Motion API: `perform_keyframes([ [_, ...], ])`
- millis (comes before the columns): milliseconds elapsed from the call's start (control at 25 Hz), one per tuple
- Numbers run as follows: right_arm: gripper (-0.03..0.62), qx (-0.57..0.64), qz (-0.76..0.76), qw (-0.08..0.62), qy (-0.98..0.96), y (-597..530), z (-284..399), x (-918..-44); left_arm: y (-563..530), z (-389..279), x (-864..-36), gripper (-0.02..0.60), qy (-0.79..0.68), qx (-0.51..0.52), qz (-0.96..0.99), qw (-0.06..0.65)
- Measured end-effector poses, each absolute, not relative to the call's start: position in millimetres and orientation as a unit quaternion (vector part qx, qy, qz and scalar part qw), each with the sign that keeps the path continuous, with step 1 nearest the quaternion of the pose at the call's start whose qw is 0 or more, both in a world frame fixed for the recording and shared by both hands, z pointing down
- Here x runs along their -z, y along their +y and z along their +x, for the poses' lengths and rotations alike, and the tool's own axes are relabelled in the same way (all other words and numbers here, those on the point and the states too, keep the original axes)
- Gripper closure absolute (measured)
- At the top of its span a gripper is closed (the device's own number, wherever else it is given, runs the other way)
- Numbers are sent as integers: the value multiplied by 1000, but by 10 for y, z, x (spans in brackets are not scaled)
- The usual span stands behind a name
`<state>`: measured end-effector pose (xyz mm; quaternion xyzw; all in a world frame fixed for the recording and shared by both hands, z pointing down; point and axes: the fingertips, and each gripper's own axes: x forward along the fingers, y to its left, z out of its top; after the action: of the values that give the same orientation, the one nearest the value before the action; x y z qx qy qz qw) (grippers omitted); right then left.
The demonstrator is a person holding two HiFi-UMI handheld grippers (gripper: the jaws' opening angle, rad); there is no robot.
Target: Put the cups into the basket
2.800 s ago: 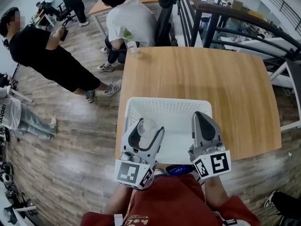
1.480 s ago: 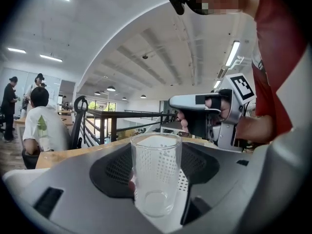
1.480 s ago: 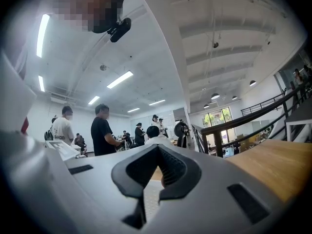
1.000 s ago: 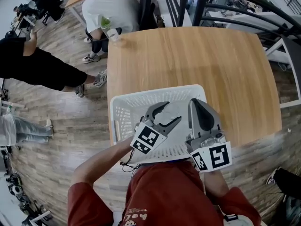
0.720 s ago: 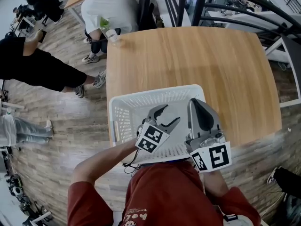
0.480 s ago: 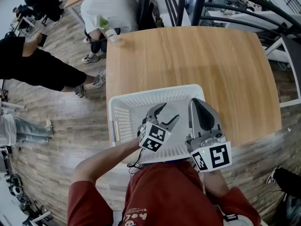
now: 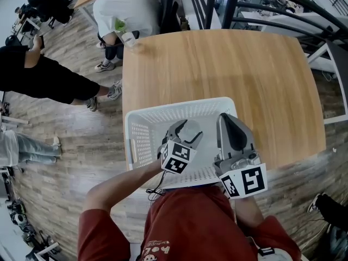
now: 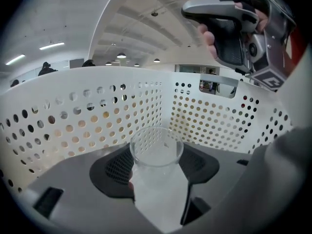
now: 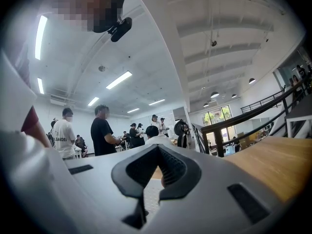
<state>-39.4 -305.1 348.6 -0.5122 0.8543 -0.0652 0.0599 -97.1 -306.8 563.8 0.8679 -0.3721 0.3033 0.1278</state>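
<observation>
Cup (image 8: 156, 152) clamped in left claw (image 7: 187, 131), tilted down inside basket (image 7: 142, 125), likely so release lands it on the floor. Right claw (image 7: 227, 123) closed, empty, parked over basket's right side, out of the way.

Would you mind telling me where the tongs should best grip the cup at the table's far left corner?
Probably its side wall, mid-height, coming level from the near side: the cup seems to stand upright by the table edge, with a person close behind.
</observation>
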Motion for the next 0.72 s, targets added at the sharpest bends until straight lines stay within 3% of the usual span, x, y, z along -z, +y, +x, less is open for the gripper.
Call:
perform_keyframes([
  [720, 589, 68, -508, 63, 857, -3073, -372, -3472, -3074, -1018, -5652, 266, -386, -314, 854, 153],
])
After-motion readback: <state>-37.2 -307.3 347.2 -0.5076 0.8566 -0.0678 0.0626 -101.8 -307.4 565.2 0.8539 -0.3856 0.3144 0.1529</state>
